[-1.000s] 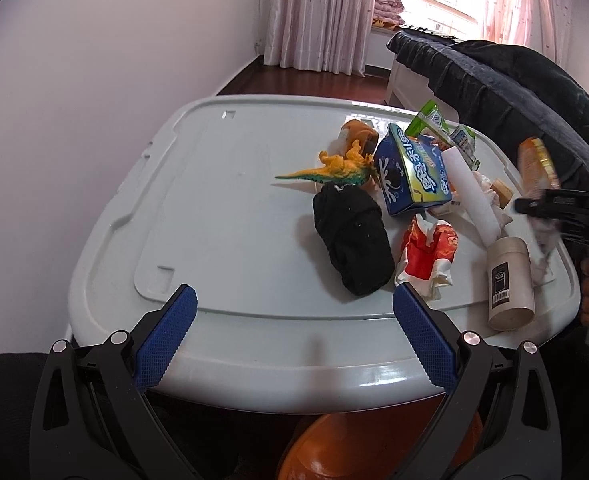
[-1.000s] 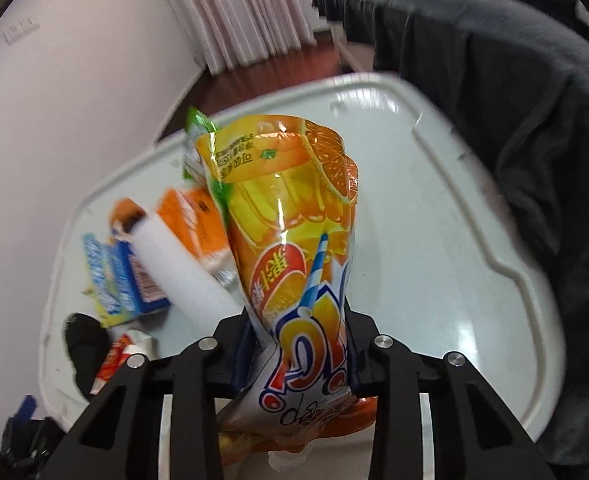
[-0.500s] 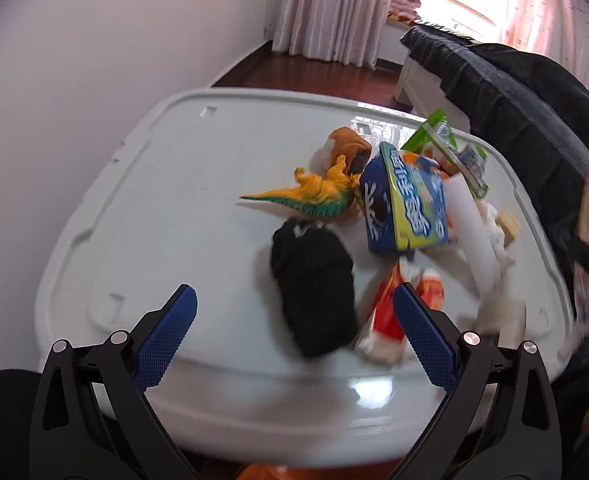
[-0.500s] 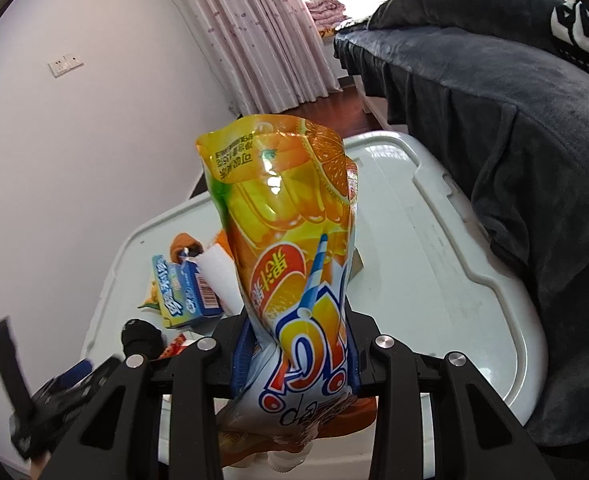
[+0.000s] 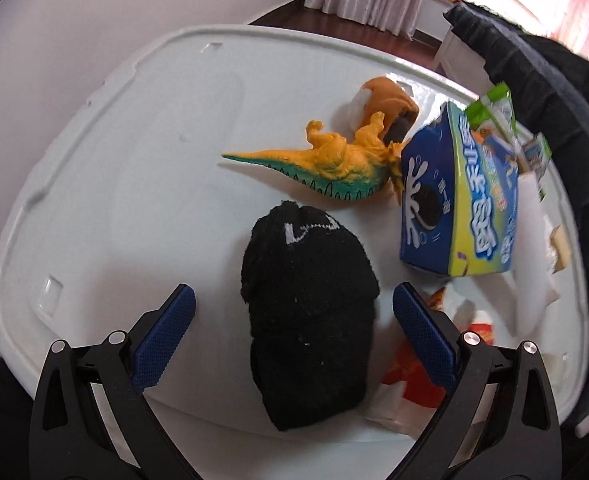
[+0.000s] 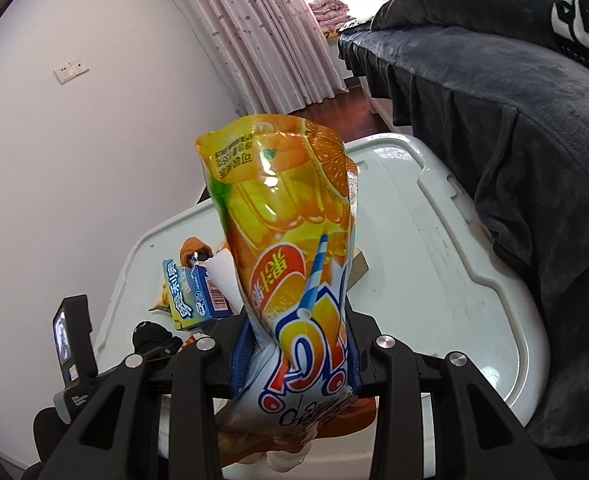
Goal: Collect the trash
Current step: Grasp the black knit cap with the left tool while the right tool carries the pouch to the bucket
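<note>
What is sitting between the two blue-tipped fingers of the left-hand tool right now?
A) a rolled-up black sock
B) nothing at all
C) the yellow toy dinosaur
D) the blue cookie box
A: in the left wrist view the black sock lies between the spread fingers of the left gripper, untouched, while the toy dinosaur and the blue cookie box lie farther off on the white lid.

Counted: one orange drink pouch [image 6: 290, 240], one blue biscuit box [image 5: 458, 200], one toy dinosaur [image 5: 334, 164], one black sock bundle [image 5: 310, 320], one red-and-white wrapper [image 5: 450, 344], one green packet [image 5: 490, 108].
</note>
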{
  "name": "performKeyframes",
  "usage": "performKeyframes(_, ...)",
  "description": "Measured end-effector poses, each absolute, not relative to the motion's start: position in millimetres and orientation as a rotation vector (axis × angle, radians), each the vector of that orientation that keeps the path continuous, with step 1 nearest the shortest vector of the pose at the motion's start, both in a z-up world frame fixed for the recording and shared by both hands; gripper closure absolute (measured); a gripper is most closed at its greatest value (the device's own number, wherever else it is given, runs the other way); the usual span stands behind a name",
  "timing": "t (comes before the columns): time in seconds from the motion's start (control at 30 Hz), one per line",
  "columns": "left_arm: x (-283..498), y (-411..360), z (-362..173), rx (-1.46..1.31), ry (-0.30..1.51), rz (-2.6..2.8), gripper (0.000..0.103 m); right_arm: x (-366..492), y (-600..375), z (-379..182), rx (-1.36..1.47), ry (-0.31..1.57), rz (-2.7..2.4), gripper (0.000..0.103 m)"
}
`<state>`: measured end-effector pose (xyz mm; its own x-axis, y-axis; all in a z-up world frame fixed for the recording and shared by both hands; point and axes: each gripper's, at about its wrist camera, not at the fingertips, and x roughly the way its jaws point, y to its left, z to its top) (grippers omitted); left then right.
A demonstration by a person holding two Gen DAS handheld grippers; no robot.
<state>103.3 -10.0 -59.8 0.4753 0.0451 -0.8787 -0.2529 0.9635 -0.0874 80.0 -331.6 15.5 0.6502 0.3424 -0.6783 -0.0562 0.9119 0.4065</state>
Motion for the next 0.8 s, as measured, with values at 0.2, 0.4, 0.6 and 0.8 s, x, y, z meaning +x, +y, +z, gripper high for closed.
performKeyframes(0.2,88,-17,-59,-0.055,0.980,0.176,0.059,83,-330,14,0.357,0.840,0.226,0.066)
performKeyframes(0.4,76,-18,-49,-0.064,0.966,0.136,0.061,85,-323,13,0.314,0.838,0.234,0.066)
performKeyframes(0.6,46,-28,-3,-0.041,0.906,0.060,0.061,76,-317,17,0.299,0.808,0.298,0.066)
performKeyframes(0.8,-15,-29,34,0.018,0.870,-0.013,0.061,26,-295,31,0.248,0.820,0.430,0.066)
